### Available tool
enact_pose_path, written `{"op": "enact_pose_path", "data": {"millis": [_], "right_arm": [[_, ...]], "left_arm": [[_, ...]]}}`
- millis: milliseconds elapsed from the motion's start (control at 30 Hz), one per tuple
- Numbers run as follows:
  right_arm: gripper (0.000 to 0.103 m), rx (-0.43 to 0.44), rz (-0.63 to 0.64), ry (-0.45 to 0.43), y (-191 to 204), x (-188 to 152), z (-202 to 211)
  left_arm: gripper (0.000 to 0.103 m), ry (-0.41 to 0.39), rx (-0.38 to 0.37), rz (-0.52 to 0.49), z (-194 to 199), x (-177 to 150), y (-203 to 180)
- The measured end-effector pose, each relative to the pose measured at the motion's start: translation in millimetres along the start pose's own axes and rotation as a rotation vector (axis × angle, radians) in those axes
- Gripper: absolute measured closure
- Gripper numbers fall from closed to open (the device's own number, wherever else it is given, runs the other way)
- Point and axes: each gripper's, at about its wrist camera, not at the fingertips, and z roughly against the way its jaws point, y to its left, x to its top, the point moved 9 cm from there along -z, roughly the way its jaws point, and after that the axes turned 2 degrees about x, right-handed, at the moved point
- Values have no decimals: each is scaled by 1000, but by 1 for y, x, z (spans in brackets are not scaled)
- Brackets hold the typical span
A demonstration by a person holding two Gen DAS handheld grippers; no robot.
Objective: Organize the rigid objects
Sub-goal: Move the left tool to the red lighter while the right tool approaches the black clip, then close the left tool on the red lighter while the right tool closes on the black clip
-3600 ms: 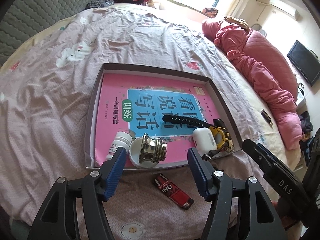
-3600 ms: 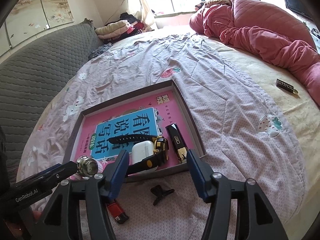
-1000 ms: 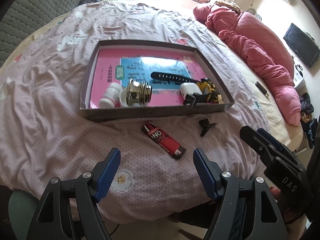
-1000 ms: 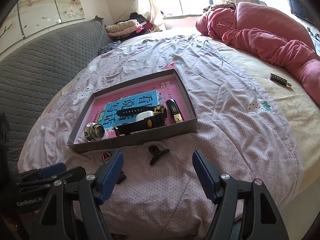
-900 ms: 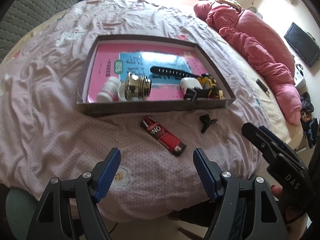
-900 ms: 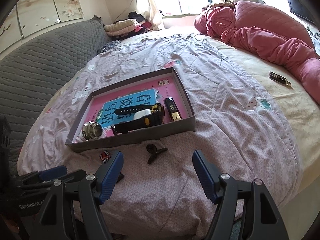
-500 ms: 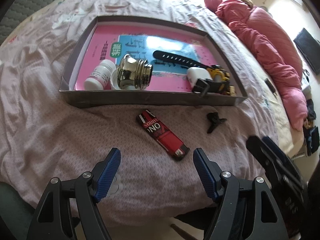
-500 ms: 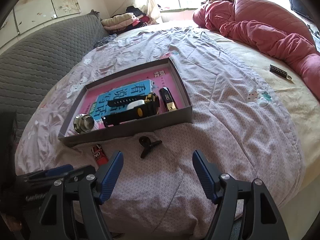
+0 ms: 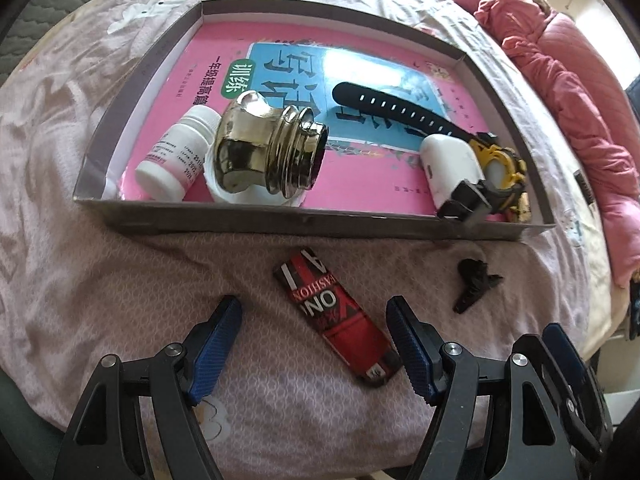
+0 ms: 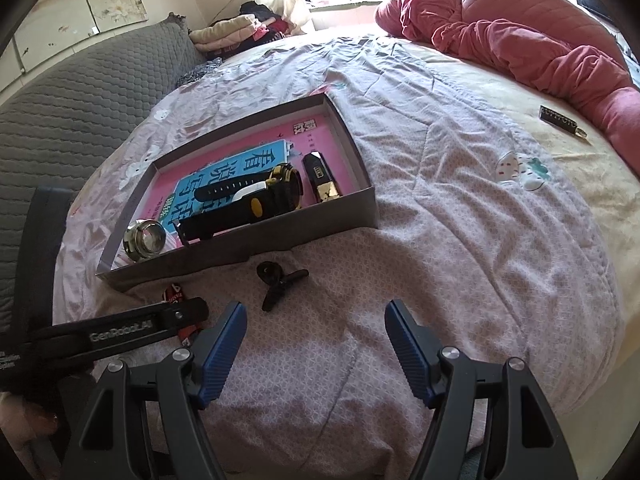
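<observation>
A red and black lighter [image 9: 336, 316] lies on the pink bedsheet in front of a grey box tray [image 9: 280, 222]. My left gripper [image 9: 314, 316] is open and straddles the lighter, just above it. A small black clip [image 9: 474, 284] lies to the lighter's right; in the right wrist view the clip [image 10: 280, 278] lies just beyond my open, empty right gripper [image 10: 314, 320]. The tray [image 10: 280, 236] holds a pink book, a white pill bottle [image 9: 176, 156], a brass fitting [image 9: 264, 152], a white case [image 9: 450, 168], a black and yellow watch [image 9: 496, 168] and a black and gold lighter [image 10: 320, 178].
A pink quilt [image 10: 520, 36] is heaped at the far right of the bed. A small dark bar-shaped object [image 10: 558, 118] lies on the yellow sheet near it. A grey headboard [image 10: 68, 92] runs along the left, with folded clothes [image 10: 236, 28] by the window.
My left gripper has moved forward and down until its open fingers flank the red lighter. My right gripper has moved closer to the black clip. Both stay open.
</observation>
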Motion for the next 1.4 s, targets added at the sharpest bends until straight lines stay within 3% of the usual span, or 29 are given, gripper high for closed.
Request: {"op": "enact_pose_path", "data": {"millis": [167,300,467,567,667,833,1067,1200,1400], "right_arm": [[32,16,4,13,10,4,-12],[32,39,-33,40,11,5,-21],[34,74,-68,75,16,4,-30],[42,70,-62,91,20,3,-38],[50,54,-48,97,23,4,-46],[58,28,-42,104,25,7,-58],[72,5,-5,85,23,12,-65],[78,10,6,74,22,11,-62],[78,39,-9,66,18,11,-57]], "left_arm": [[27,-2,32,-53,-6,1,-3],[31,-1,15,-66,-7,1,0],[52,-11,17,-86,-2,-2,9],[67,-8,-12,-66,1,-1,21],[72,0,-71,-32,2,0,29],[74,1,-134,-5,2,0,37],[74,-5,-163,39,-1,-2,40],[76,-8,-152,39,-2,-1,39],[80,-2,-114,30,-3,0,37]]}}
